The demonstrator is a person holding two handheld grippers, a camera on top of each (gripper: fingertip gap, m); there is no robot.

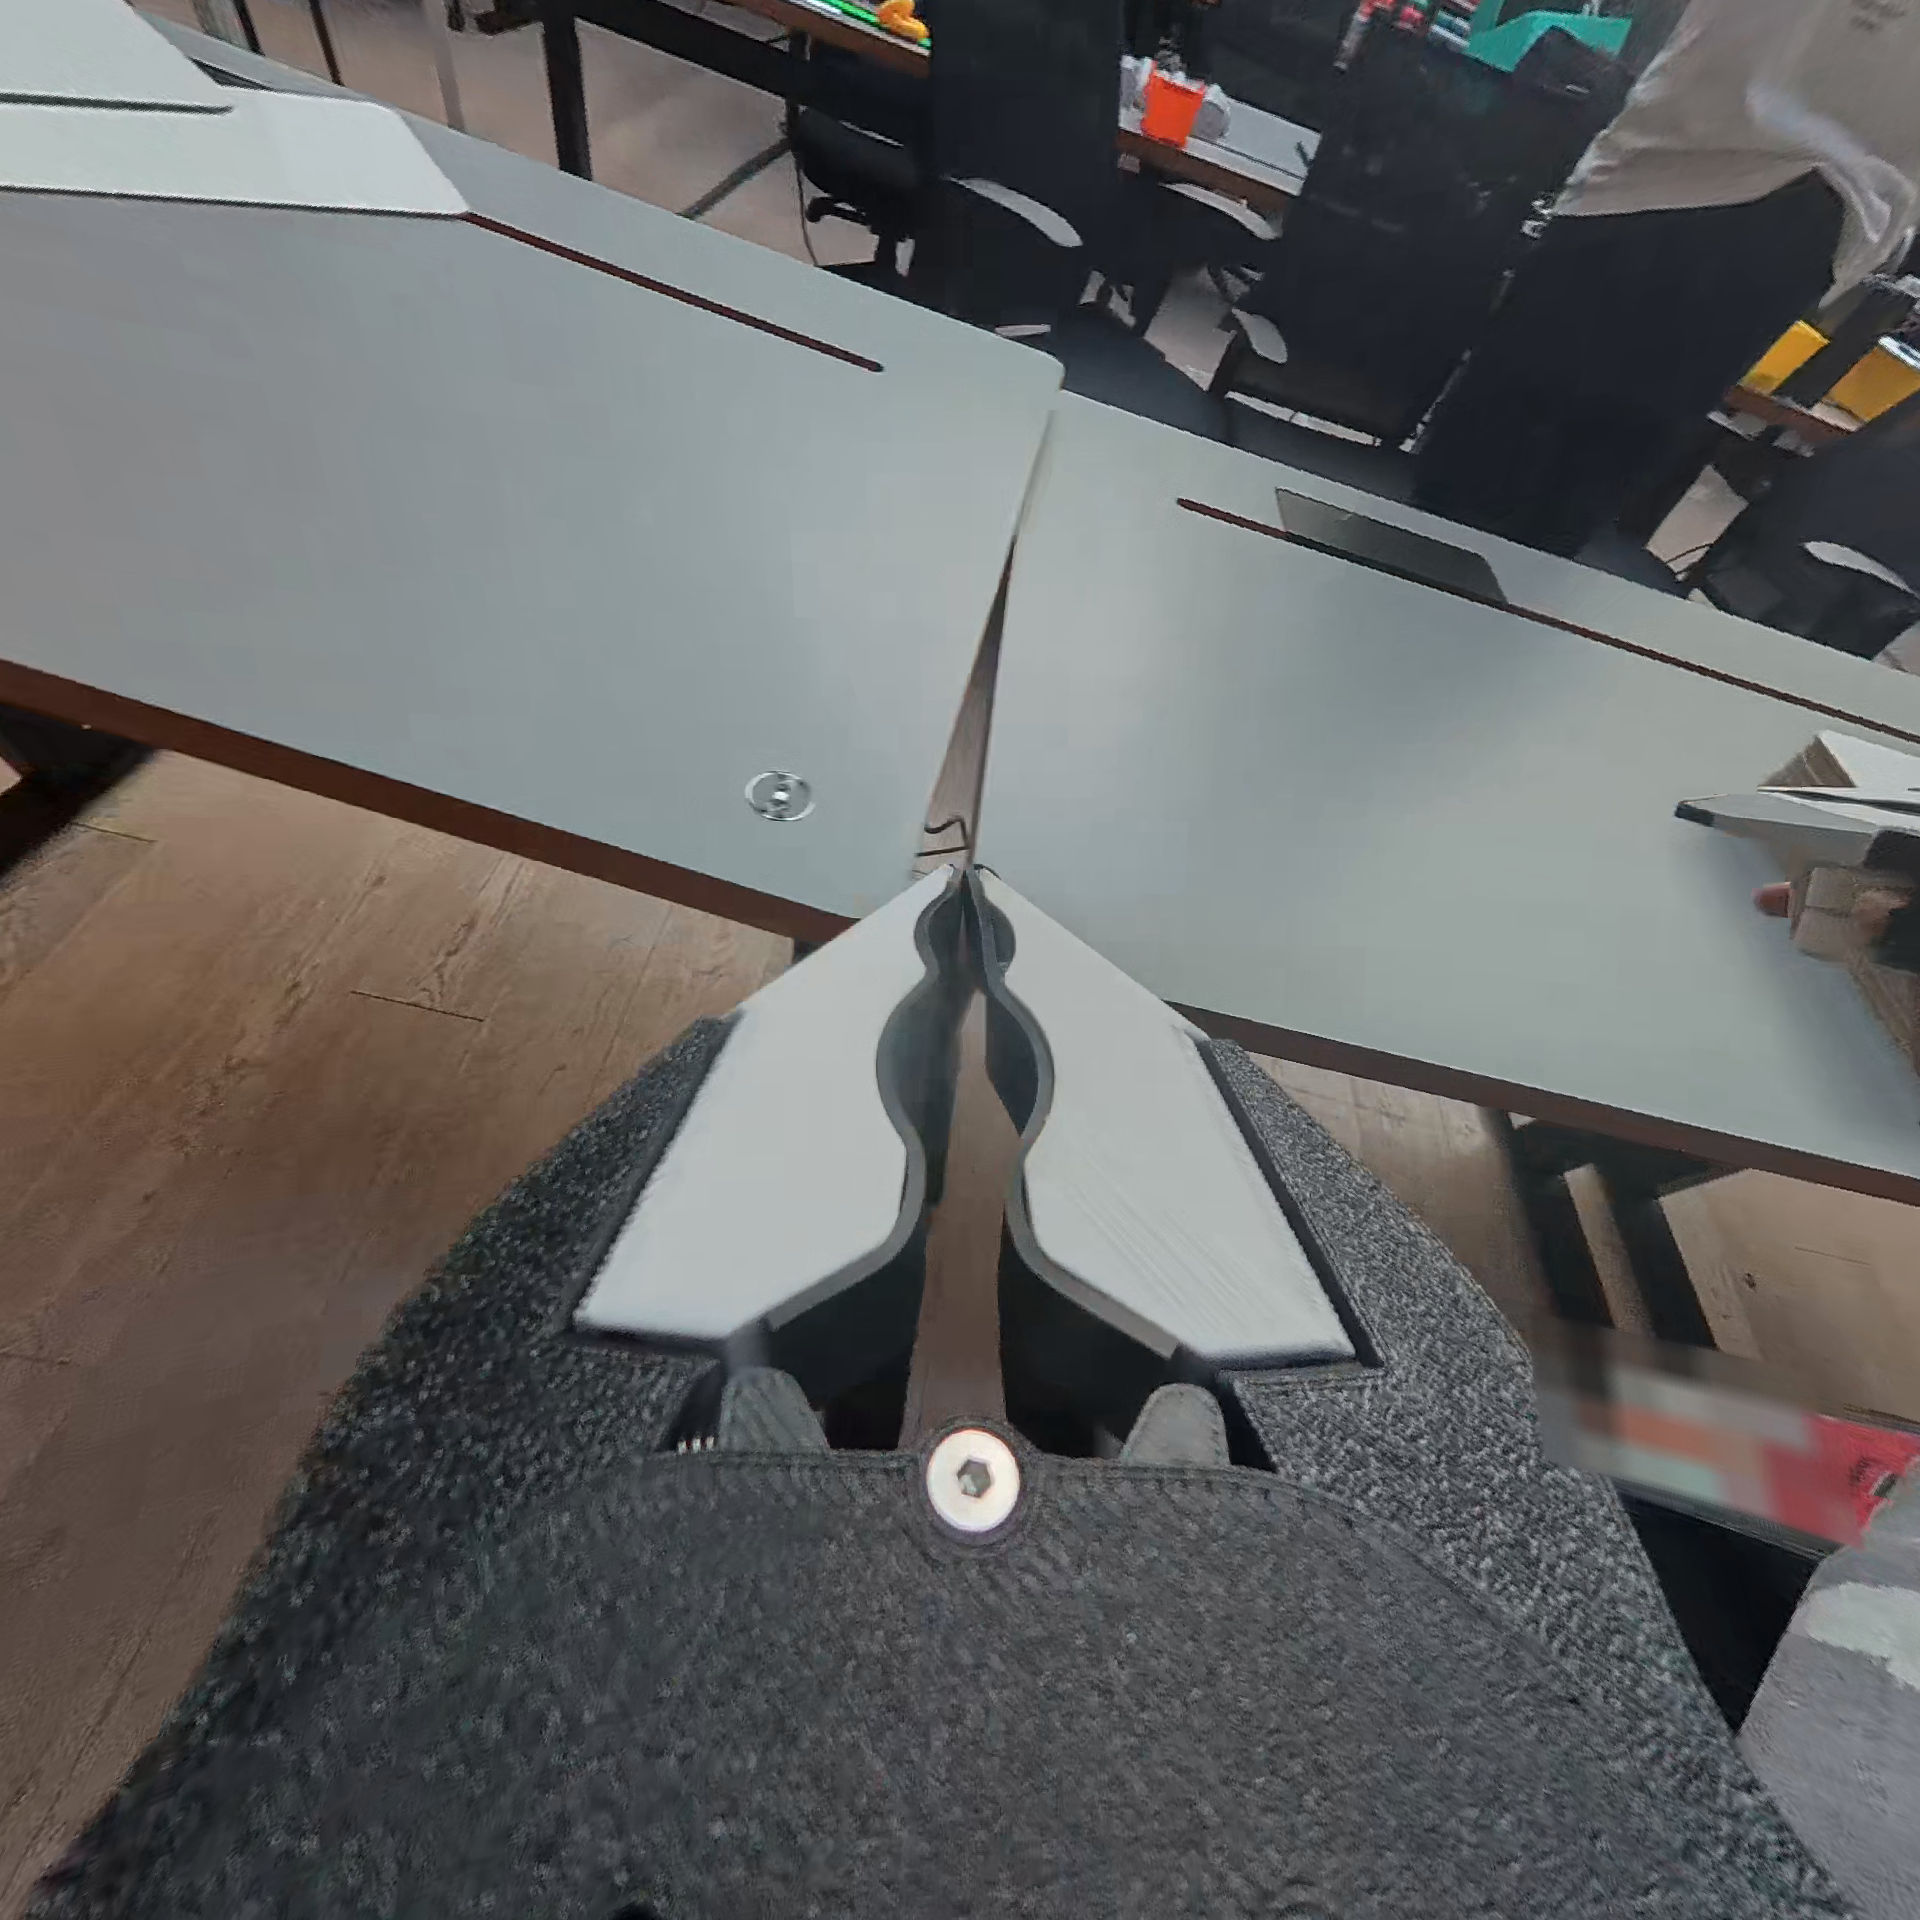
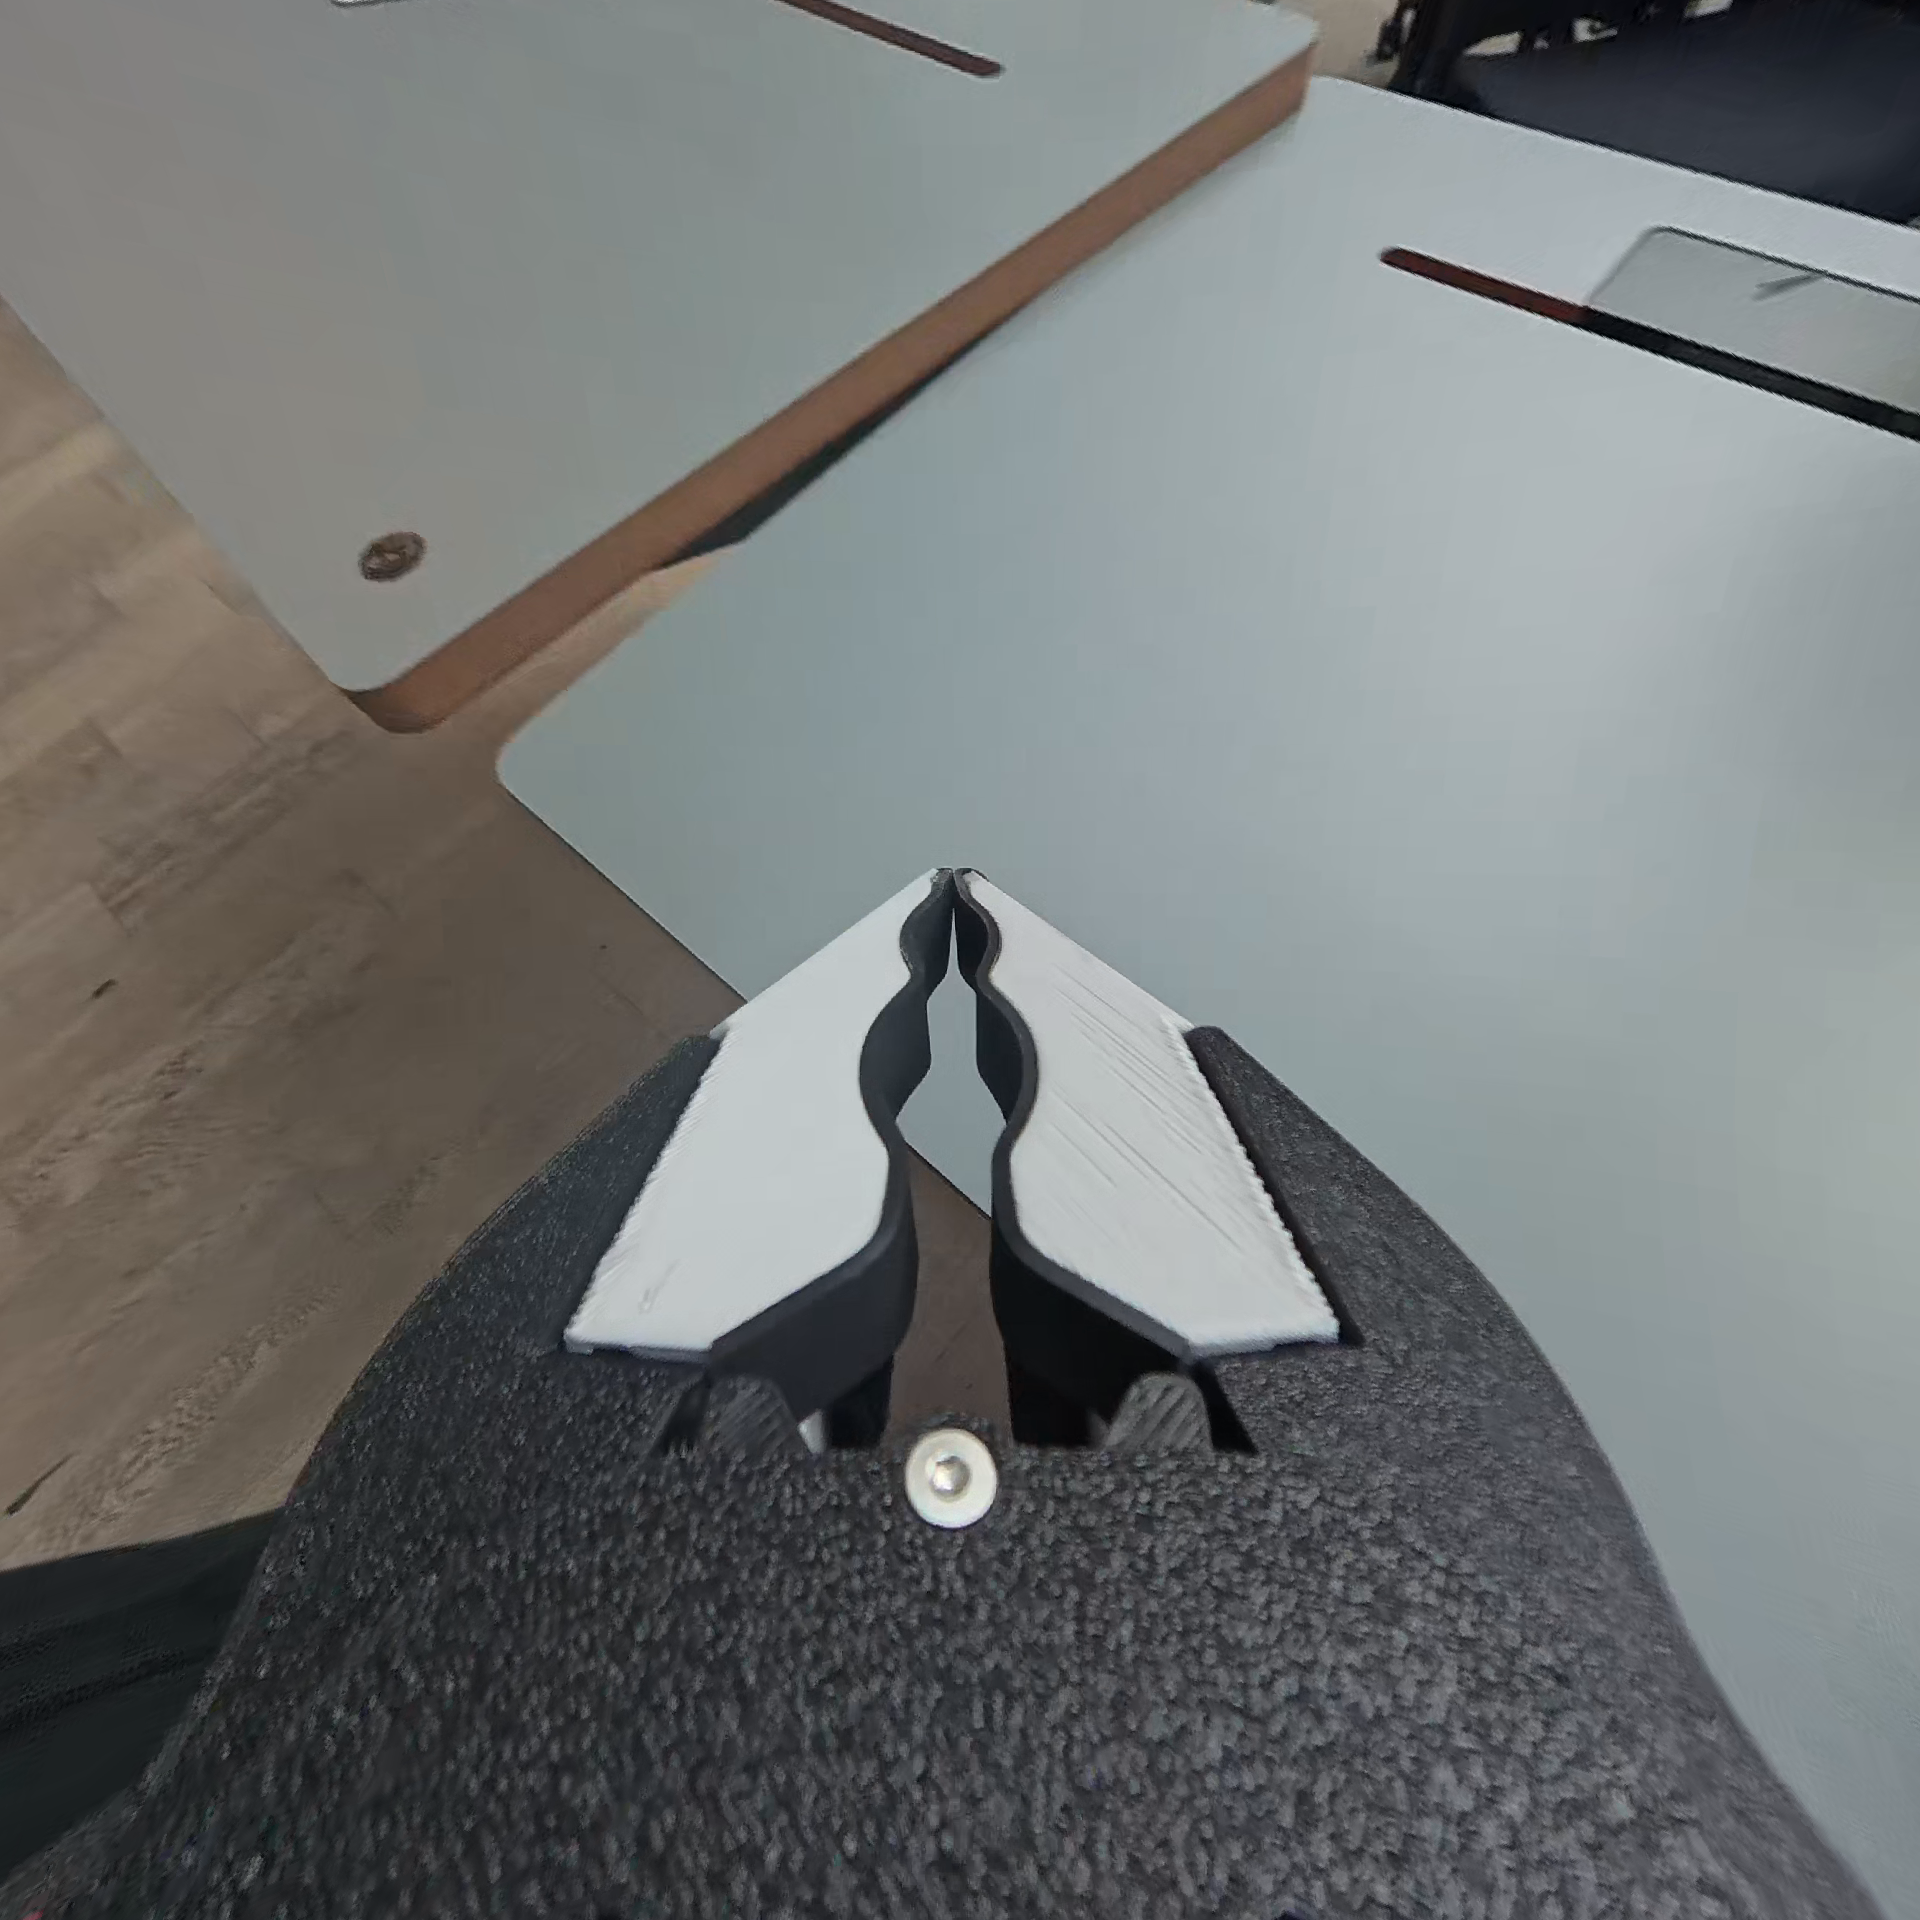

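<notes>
Hovering pinched together at the tips and gripping nothing, the left gripper (image 1: pixel 966 883) and right gripper (image 2: pixel 951 878) face smooth grey tables (image 2: pixel 1299 727), an orange cup (image 1: pixel 1174 104) at one o'clock.

Two grey desks (image 2: pixel 1247 727) set corner to corner, slotted tops, round metal fitting (image 1: pixel 779 797) in one, wooden floor (image 1: pixel 260 1039) beneath

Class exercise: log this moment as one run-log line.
left gripper: shut, empty, over gap between grey tables | right gripper: shut, empty, over near table corner
</notes>
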